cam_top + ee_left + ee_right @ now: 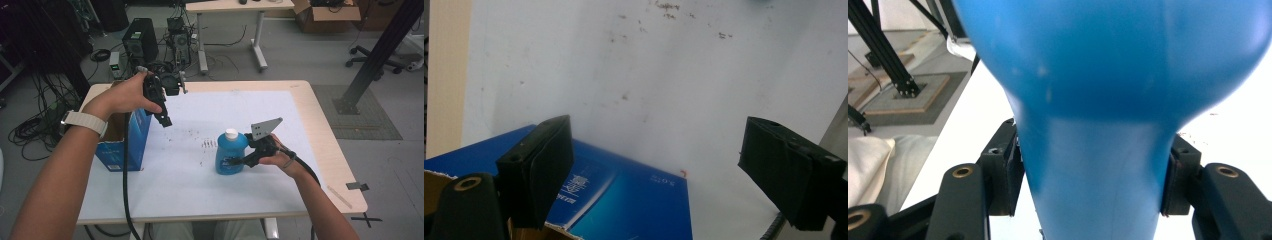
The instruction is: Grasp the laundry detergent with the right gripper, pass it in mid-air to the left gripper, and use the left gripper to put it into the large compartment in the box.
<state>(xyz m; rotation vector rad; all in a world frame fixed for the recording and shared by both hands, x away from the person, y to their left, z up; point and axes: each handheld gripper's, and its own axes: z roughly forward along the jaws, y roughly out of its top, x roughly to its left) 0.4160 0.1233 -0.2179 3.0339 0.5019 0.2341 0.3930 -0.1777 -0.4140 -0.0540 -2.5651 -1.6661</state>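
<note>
Right tool [239, 161] clenched on blue bottle [230, 154] at narrow waist; smooth plastic, likely slippery, liquid-heavy. Left tool [161, 112] released above box [131, 137].

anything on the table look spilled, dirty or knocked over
Nothing spilled or knocked over. The blue bottle stands upright with its white cap on, and the blue box stands upright at the table's left edge. Only oddity: dark specks and smudges on the white table.
</note>
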